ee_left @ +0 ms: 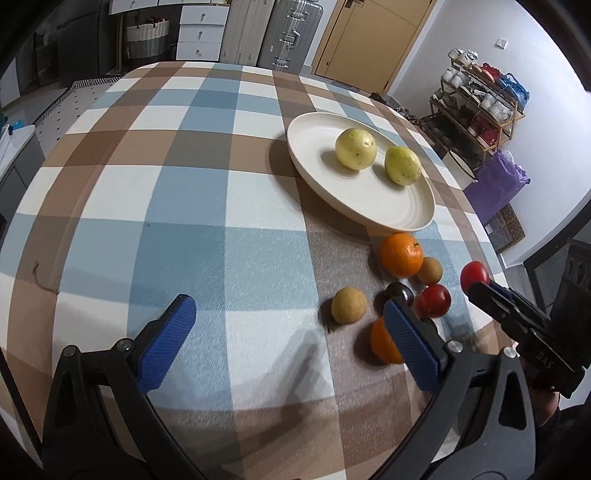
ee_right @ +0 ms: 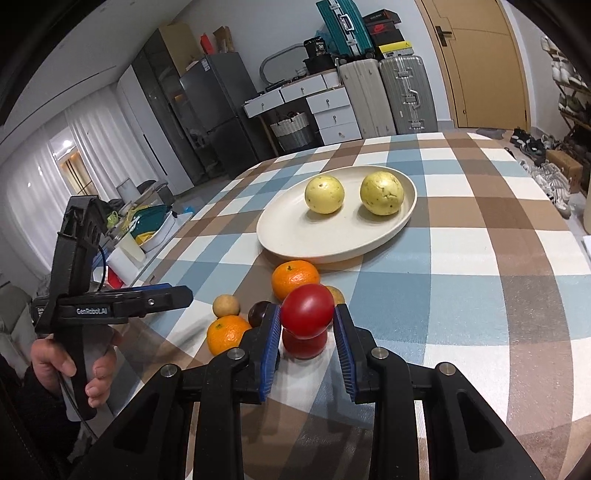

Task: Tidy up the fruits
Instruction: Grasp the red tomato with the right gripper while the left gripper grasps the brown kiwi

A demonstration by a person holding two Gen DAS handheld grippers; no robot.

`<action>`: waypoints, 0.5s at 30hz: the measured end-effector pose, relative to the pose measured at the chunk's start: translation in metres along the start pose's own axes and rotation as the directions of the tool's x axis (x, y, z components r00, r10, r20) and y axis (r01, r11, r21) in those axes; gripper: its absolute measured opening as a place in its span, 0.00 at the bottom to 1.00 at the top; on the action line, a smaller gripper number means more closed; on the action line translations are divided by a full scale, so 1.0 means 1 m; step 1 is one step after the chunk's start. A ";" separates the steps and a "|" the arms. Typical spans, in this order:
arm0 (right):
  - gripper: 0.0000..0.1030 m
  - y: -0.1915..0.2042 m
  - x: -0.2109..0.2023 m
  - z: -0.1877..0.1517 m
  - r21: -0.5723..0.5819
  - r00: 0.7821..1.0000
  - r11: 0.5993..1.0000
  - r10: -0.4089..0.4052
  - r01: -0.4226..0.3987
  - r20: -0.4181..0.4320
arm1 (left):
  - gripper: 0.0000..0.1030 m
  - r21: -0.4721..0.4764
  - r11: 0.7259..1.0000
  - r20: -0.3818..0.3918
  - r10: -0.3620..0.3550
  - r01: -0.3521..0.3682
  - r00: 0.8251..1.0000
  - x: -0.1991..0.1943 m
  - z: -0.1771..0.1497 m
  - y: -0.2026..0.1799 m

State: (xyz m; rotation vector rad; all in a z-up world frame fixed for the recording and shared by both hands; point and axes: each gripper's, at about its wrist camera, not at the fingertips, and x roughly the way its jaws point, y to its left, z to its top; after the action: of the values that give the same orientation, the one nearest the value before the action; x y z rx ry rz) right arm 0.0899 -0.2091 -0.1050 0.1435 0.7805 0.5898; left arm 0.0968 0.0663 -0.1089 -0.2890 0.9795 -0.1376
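Clamping a red tomato point(ee_right: 307, 311) in the right claw point(ee_right: 306, 332), lifted just above a second red one point(ee_right: 303, 346) in the loose pile on the bench point(ee_right: 480, 258). Best carried level and set down gently on the cream plate point(ee_right: 295, 236), clear of the two yellow fruits point(ee_right: 324, 194) already there. Left claw point(ee_left: 288, 332) spread wide, empty, near an orange point(ee_left: 382, 341).

- "GenRobot.AI" is showing in white letters along the side of the left gripper point(ee_right: 147, 301).
- "DAS" is showing in raised letters on the black body of the right gripper point(ee_left: 476, 284).
- A Nike swoosh is showing in red on a black shoebox point(ee_right: 382, 27) stacked behind the suitcases.
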 end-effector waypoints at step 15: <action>0.29 -0.009 0.007 0.001 0.020 0.999 0.999 0.030 -0.029 -0.014 | 0.68 0.043 0.999 -0.072 -0.015 0.018 0.997 0.029 0.011 -0.017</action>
State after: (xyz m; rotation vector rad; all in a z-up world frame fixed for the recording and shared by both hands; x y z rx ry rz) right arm 0.0983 -0.2128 -0.1112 0.1694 0.7991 0.6117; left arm 0.1221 0.0452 -0.1216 -0.2535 1.0439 -0.1849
